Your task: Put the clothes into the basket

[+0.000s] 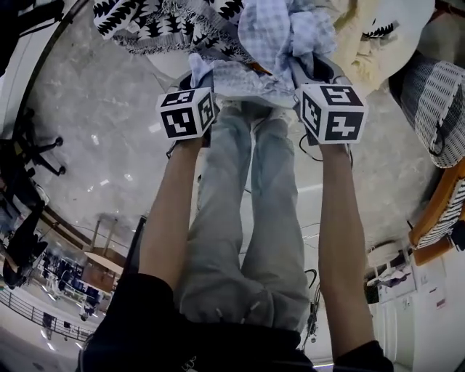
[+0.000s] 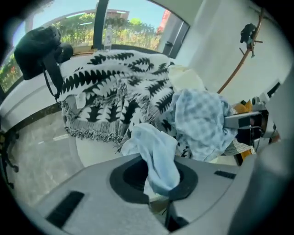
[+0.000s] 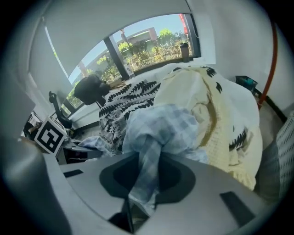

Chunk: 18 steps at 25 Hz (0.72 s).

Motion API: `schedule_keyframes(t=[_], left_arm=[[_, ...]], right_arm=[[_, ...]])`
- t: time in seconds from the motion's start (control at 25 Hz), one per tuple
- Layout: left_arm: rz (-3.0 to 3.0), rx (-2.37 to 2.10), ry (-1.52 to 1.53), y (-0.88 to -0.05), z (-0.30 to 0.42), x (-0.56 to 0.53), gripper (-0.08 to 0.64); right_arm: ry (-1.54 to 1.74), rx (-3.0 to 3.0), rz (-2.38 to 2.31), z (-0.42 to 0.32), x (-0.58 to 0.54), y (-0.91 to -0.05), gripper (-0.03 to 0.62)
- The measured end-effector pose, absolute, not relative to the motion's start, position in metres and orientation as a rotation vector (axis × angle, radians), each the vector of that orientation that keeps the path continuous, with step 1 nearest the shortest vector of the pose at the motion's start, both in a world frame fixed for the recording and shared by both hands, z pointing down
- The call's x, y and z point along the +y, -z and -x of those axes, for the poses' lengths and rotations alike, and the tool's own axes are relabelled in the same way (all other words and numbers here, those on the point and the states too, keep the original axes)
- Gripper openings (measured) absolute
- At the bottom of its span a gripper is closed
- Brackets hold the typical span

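Observation:
A light blue checked shirt hangs bunched between my two grippers over a white table's pile of clothes. My left gripper is shut on one pale blue fold of the shirt, which runs down into the jaws. My right gripper is shut on another twisted strip of the shirt, pinched deep between its jaws. Under the shirt lie a black-and-white leaf-patterned blanket and a cream garment. A woven white basket stands at the right.
The person's legs in pale jeans stand below the grippers on a marble floor. An orange-framed chair is at the right, and a black office chair base at the left. A black bag sits at the table's far side by the window.

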<state>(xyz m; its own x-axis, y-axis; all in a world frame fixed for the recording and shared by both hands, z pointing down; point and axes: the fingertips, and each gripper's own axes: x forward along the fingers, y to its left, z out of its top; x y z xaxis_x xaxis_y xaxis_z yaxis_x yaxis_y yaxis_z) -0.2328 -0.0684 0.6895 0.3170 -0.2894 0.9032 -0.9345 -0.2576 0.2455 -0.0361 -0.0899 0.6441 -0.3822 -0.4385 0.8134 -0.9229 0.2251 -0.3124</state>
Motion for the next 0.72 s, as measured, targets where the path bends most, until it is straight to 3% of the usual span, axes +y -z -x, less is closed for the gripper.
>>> schedule_keyframes(t=[0.44,0.72], left_arm=[[-2.075,-1.029,-0.907,-0.562,0.148,-0.094,0.031],[-2.287,-0.823,-0.847,-0.486,0.041,-0.084,0.031]], right_arm=[[-1.210,-2.005,-1.632,-0.025,-0.041,-0.530,0.084],[-1.212,-2.020,-1.948,-0.093,-0.018,-0.450,0.084]])
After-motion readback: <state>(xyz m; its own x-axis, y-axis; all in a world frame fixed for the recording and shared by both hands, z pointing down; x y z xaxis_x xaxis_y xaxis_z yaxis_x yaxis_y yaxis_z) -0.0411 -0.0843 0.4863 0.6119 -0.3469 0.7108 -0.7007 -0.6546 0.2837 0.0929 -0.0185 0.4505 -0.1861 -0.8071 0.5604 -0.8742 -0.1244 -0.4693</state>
